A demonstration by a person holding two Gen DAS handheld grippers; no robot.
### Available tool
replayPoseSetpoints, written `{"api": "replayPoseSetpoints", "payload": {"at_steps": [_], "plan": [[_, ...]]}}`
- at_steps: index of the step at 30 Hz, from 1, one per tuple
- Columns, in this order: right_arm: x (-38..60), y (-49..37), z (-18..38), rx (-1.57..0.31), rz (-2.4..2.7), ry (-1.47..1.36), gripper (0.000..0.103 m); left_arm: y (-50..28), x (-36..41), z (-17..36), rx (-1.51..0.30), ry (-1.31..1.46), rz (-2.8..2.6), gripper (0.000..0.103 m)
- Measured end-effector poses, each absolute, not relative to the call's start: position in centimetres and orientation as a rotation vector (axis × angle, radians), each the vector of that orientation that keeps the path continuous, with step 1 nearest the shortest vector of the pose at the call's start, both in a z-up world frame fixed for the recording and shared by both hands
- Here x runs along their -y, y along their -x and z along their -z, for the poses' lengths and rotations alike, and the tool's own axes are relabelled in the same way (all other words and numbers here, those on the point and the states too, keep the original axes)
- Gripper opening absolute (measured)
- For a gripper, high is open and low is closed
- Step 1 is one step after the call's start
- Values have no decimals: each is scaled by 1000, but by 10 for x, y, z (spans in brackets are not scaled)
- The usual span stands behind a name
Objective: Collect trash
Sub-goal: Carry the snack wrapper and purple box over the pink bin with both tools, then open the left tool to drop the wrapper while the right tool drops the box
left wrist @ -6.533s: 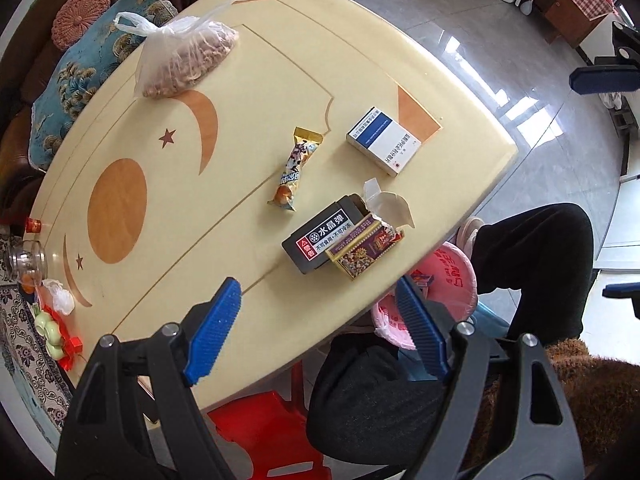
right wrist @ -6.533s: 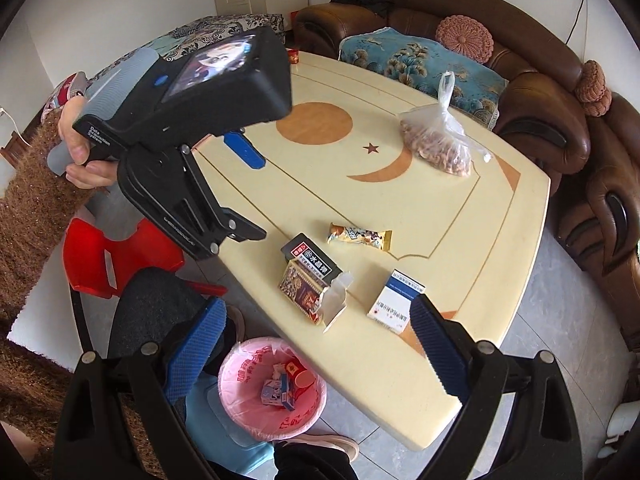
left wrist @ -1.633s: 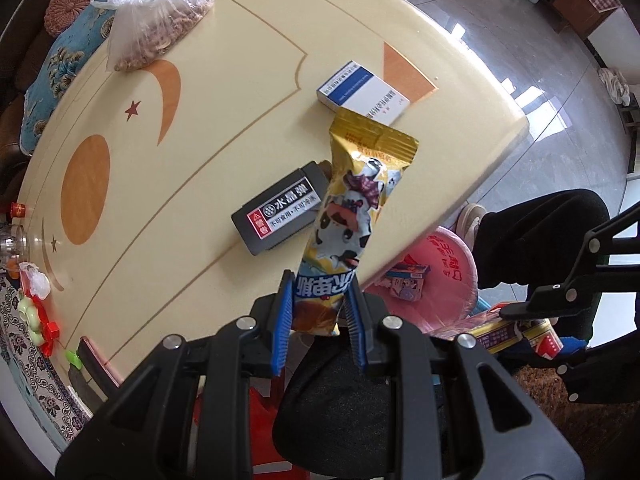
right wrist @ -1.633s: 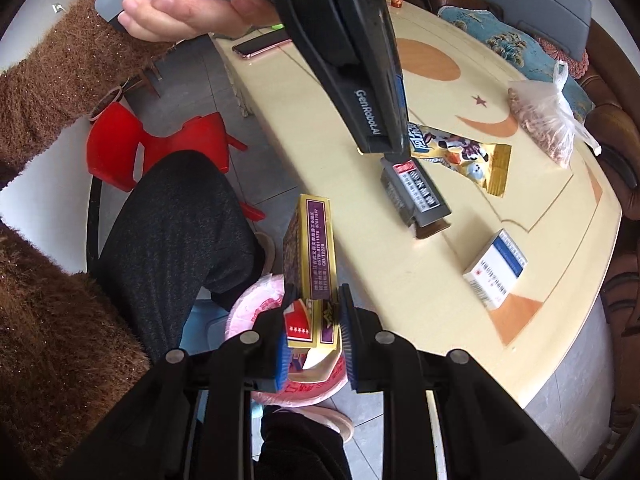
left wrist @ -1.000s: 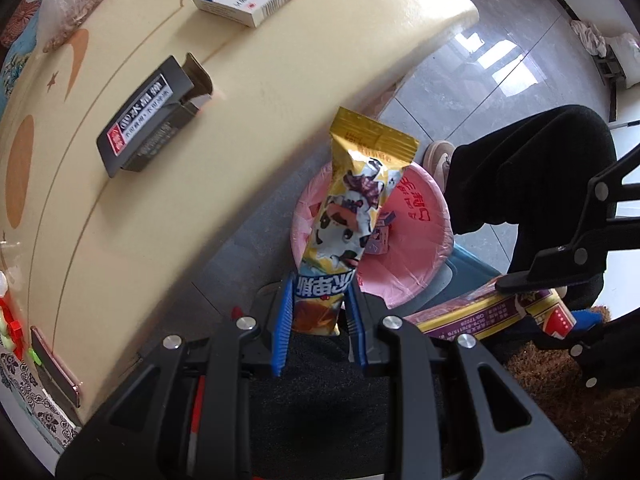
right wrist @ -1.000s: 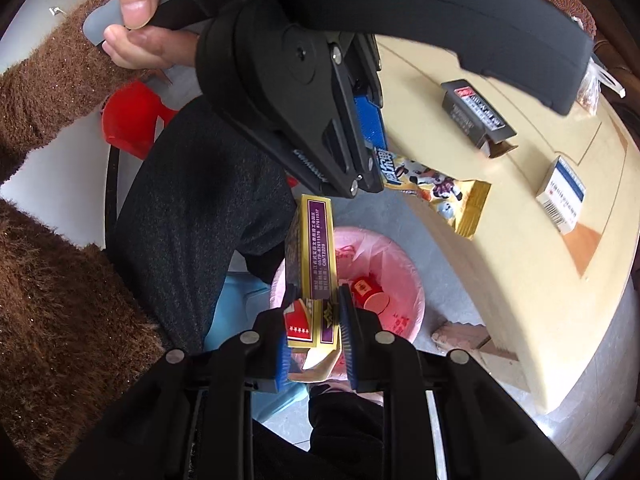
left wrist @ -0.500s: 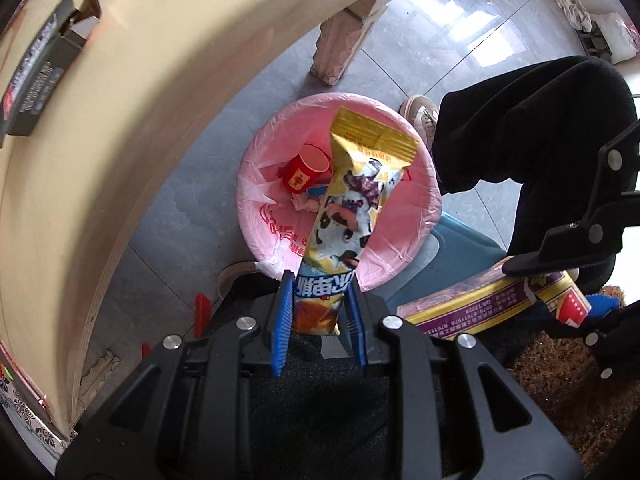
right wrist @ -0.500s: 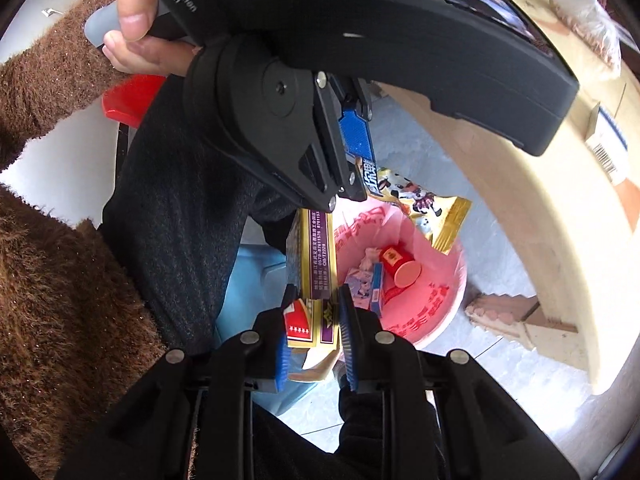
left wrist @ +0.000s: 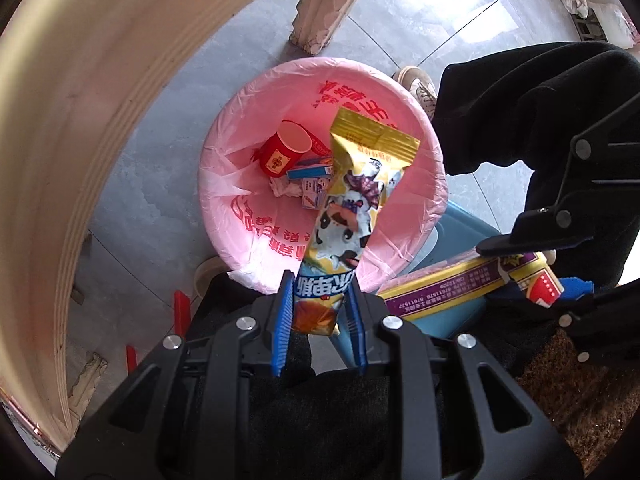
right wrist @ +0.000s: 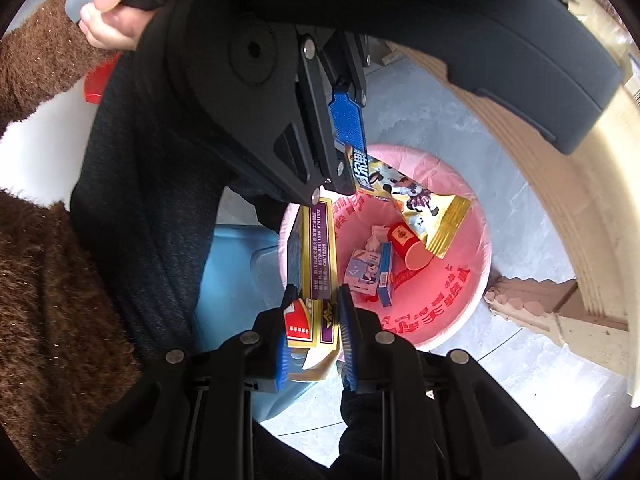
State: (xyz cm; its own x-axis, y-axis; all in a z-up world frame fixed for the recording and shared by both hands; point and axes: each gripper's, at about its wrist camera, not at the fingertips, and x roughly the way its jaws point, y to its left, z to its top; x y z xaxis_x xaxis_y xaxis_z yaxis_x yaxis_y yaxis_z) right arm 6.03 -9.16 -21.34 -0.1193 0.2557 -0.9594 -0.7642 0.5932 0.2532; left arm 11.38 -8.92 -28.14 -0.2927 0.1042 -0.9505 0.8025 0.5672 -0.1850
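My left gripper (left wrist: pixel 320 304) is shut on the lower end of a yellow snack wrapper (left wrist: pixel 356 196) with a cow print, which hangs over the pink-lined trash bin (left wrist: pixel 256 236). My right gripper (right wrist: pixel 314 330) is shut on a purple and gold carton (right wrist: pixel 318 256), held upright at the bin's (right wrist: pixel 452 312) left rim. In the bin lie a red paper cup (left wrist: pixel 286 154), small cartons and crumpled tissue. In the left wrist view the carton (left wrist: pixel 460 284) shows at the lower right; in the right wrist view the wrapper (right wrist: pixel 412 196) points into the bin.
The cream table's curved edge (left wrist: pixel 80 120) arcs close around the bin, with a table leg (left wrist: pixel 332 0) behind it. A person's dark trouser legs (left wrist: pixel 520 112) and a blue stool (right wrist: pixel 240 276) stand beside the bin. Brown fuzzy sleeves (right wrist: pixel 48 280) fill the left.
Both grippers have come down from table height to just above the bin, each keeping its grip. The tabletop has left view; the bin now looms large.
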Motion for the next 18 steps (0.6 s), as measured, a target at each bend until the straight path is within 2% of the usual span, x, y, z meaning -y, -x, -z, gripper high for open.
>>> {"api": "replayPoseSetpoints", "payload": {"at_steps": [18], "plan": [[83, -61, 277, -1447, -938, 499, 21, -121, 99, 344, -1872, -784, 838, 25]]}}
